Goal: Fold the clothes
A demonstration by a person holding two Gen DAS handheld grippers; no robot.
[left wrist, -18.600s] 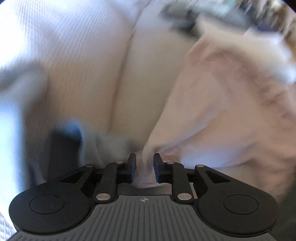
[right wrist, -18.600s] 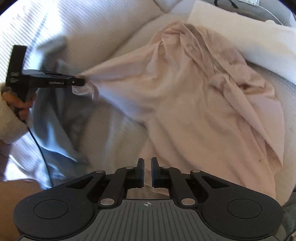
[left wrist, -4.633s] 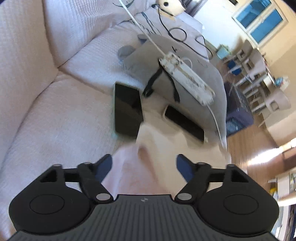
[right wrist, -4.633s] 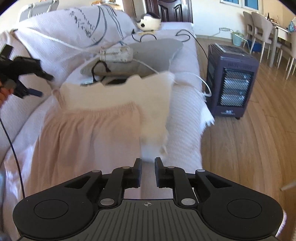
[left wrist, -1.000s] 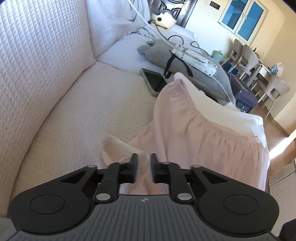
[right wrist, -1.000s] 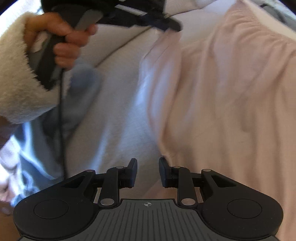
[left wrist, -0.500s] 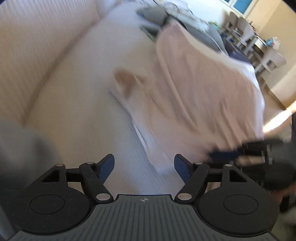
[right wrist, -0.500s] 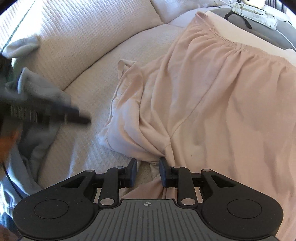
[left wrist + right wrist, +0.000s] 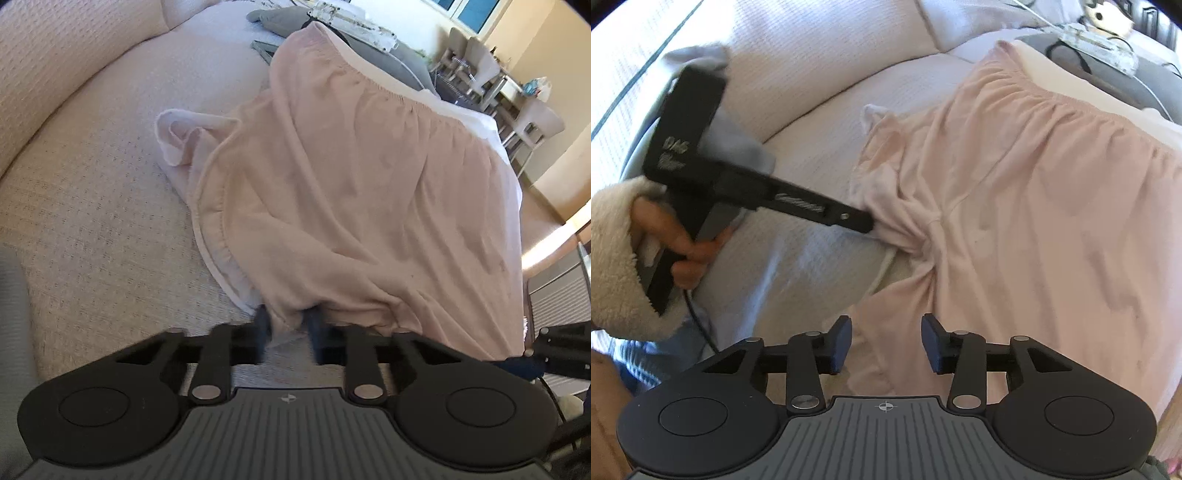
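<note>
Lying spread across the cream quilted sofa cushion [image 9: 92, 192]: the pale pink, soft knit garment with a gathered elastic waistband [image 9: 369, 184], waistband end farthest from both cameras, near edge bunched into a twist. Closing on that bunched fold: the left hand-held gripper [image 9: 288, 325], jaws nearly together with pink cloth pinched between the pads, seen from the right wrist view as a black tool biting the twist. Opening over the lower hem: the right hand-held gripper [image 9: 886, 341], jaws about half apart, cloth lying beneath and between them but not pressed. Judging the step as taking 2 holds on the near edge before a fold. Worth doing well: finishing the left squeeze on 1 full layer of hem, not only a wrinkle; seating the right pads deep over the hem before closing; pulling the 2 holds apart to flatten the twist; lifting together, keeping the waistband lying square
</note>
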